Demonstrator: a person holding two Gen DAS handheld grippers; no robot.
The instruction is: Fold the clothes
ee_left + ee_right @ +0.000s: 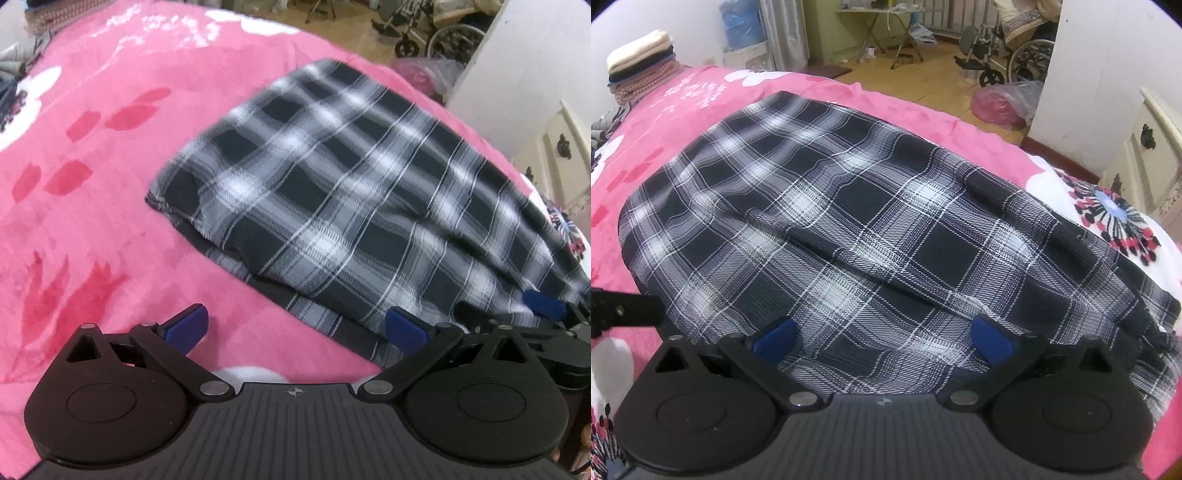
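— Starting at the left: lying spread over the bed, a pink blanket [92,206] with red petal prints. Hovering above it, the left hand-held gripper [295,326], blue fingertips [186,326] set wide apart, gripping nothing.

— And just right of that?

— Resting folded on the blanket, the plaid garment [849,236] — black, grey and white checks, near edge doubled under. Reaching a little past the left gripper's right-hand fingertip.

— Moving further right?

— Hanging low over the garment's near edge, the right hand-held gripper [882,339], likewise spread wide, clamping no cloth; touching the fabric or not — cannot tell.

— Beyond the bed?

— Sitting at the far left corner, a stack of folded clothes [639,62]; standing on the wooden floor to the right, a wheelchair [1008,59], a pink plastic bag [1004,103] near it, and a cream cabinet [1148,155].
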